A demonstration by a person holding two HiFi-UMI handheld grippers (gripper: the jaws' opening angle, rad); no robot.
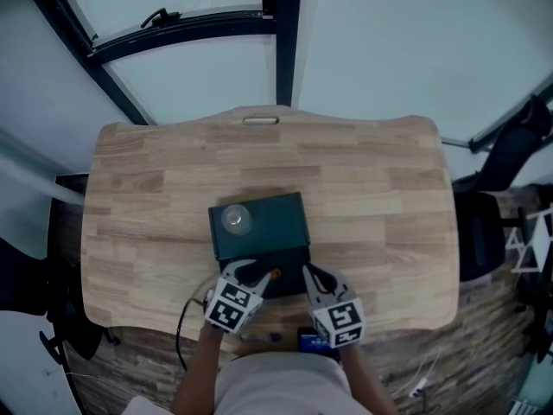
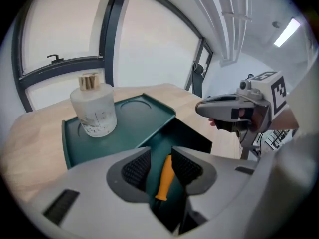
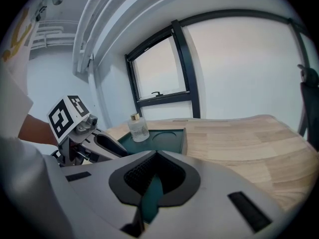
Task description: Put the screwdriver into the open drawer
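Observation:
A dark green box (image 1: 275, 225) stands on the wooden table (image 1: 380, 188) with its drawer (image 1: 292, 285) pulled out toward me. My left gripper (image 1: 257, 273) hangs over the open drawer (image 2: 192, 136). It is shut on the orange-handled screwdriver (image 2: 165, 178), whose handle shows between the pads and points away. The handle's tip (image 1: 275, 274) peeks out in the head view. My right gripper (image 1: 309, 277) is at the drawer's right front. In the right gripper view its jaws (image 3: 154, 156) stand shut on a thin teal edge of the drawer (image 3: 149, 195).
A glass bottle with a gold cap (image 1: 234, 219) stands on the box's top, left side (image 2: 93, 108). A black chair (image 1: 479, 232) is beside the table's right edge. A black cable (image 1: 181, 327) hangs off the front left. Windows lie beyond the far edge.

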